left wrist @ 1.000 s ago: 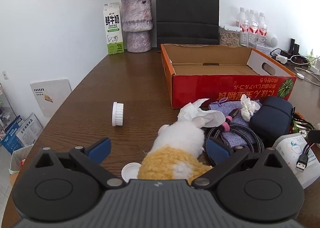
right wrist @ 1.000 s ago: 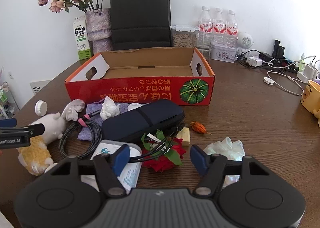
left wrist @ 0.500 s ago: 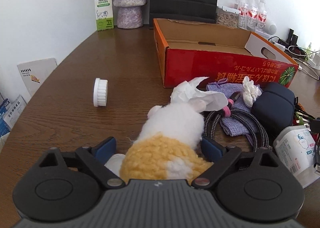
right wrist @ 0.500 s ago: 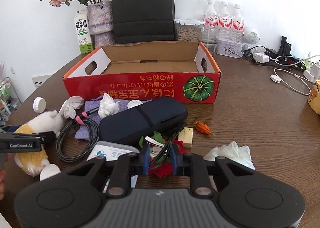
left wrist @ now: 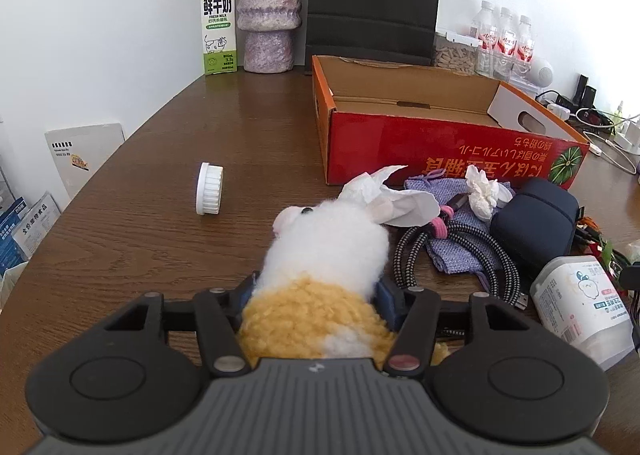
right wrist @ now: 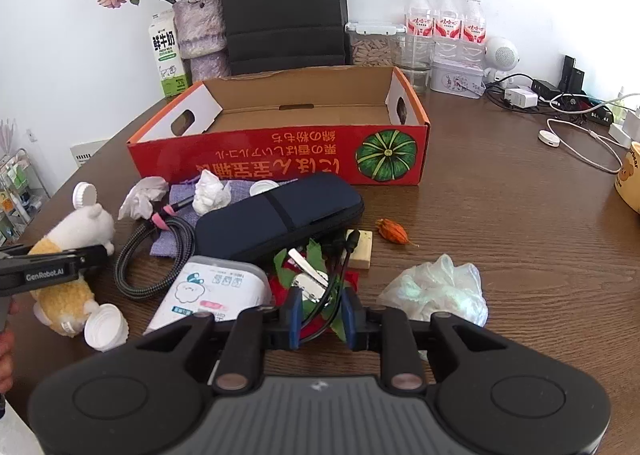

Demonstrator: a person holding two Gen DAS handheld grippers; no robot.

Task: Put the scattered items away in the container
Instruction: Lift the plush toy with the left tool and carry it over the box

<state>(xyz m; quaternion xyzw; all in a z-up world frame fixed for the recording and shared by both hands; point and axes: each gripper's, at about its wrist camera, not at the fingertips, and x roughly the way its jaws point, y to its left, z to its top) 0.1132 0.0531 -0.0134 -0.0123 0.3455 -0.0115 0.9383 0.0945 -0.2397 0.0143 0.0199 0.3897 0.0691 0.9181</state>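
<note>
The left gripper (left wrist: pixel 318 293), seen from its own wrist camera, has its blue-padded fingers (left wrist: pixel 386 297) closed on the yellow body of a white-and-yellow plush toy animal (left wrist: pixel 324 251), whose white head points toward the open red cardboard box (left wrist: pixel 440 153); in the right wrist view the same toy (right wrist: pixel 74 251) lies low at the left edge of the brown wooden worktop (right wrist: pixel 500 223), apart from the box (right wrist: pixel 280 159), with a white ribbed cap (right wrist: pixel 106 325) just beside it. The right gripper (right wrist: pixel 320 317) has its fingers (right wrist: pixel 294 317) drawn close together around black cable ends (right wrist: pixel 338 255) and the red artificial flower with green leaves (right wrist: pixel 288 275); whether they press on the cables, the flower or both cannot be told. The box interior shows only bare cardboard. In front of the box lie crumpled white tissues (right wrist: pixel 208 191), a lilac knitted pouch (right wrist: pixel 236 191), a coiled black-and-white braided cable (right wrist: pixel 160 255), a long dark navy zip case (right wrist: pixel 280 215), a white packet of wipes (right wrist: pixel 212 291), a small cream block (right wrist: pixel 360 249), a dried orange pod (right wrist: pixel 394 233) and a crumpled translucent plastic bag (right wrist: pixel 436 291). A second white ribbed cap (left wrist: pixel 209 188) stands on edge, well apart to the left.
</note>
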